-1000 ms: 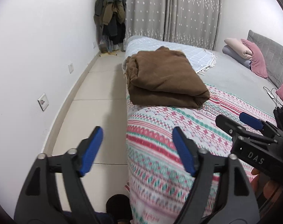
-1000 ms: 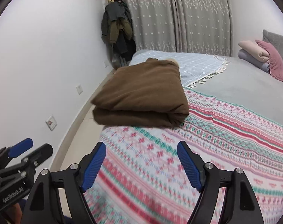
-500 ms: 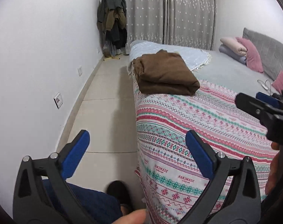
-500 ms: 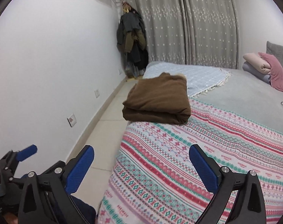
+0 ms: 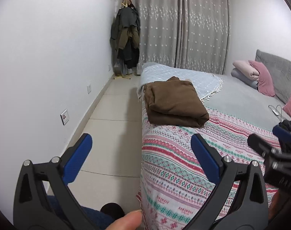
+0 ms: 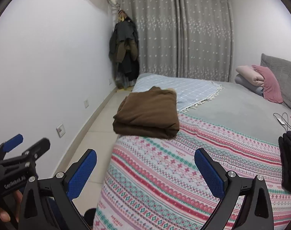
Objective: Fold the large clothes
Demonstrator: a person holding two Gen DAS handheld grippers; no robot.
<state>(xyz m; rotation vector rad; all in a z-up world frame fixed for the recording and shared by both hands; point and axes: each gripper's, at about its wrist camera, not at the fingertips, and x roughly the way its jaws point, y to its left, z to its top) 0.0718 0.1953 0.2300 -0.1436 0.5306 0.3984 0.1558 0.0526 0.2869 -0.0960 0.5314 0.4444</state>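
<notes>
bed (image 6: 241, 111): grey cover
near end: patterned blanket (image 6: 174, 172), folded brown garment (image 6: 147, 113)
beyond: blue checked throw (image 6: 193, 90)
head: pillows (image 6: 260, 80)

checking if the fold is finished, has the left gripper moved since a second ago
Yes. The left gripper has backed away from the folded brown garment, which now sits farther off and higher in its view. Its fingers have just been opening, nothing between them.
</notes>
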